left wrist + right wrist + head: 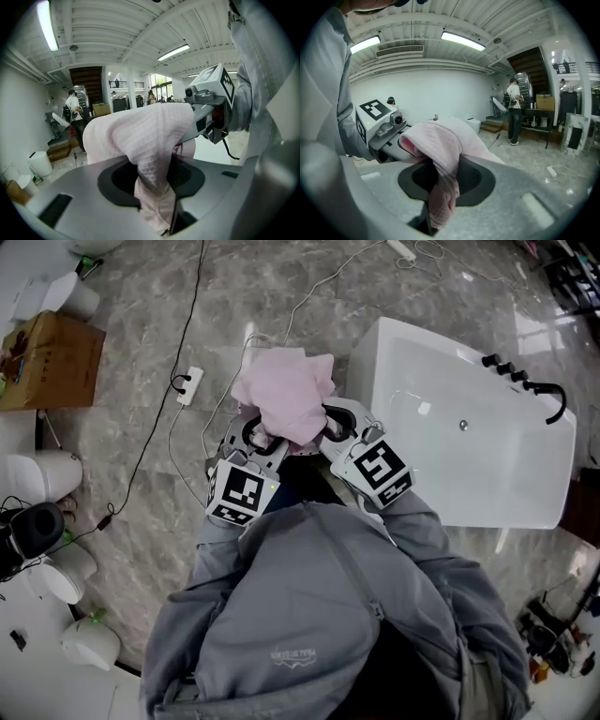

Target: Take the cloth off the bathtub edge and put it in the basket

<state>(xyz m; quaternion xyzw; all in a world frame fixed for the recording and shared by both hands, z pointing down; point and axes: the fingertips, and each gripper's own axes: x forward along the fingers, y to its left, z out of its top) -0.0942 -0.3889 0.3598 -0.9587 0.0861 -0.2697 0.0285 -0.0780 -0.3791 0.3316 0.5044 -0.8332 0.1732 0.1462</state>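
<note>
Jaws of left gripper [259,437] and right gripper [330,425] on bunched, waffle-weave pink cloth [286,390]

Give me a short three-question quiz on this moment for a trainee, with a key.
1. True or false: the pink cloth is draped over the edge of the bathtub.
2. Of the left gripper and the right gripper, which is shut on the cloth? A. the left alone. B. the right alone. C. both.
3. Does the head view show a basket anywhere?
Key: 1. False, it is held up in the grippers. 2. C. 3. No.
</note>
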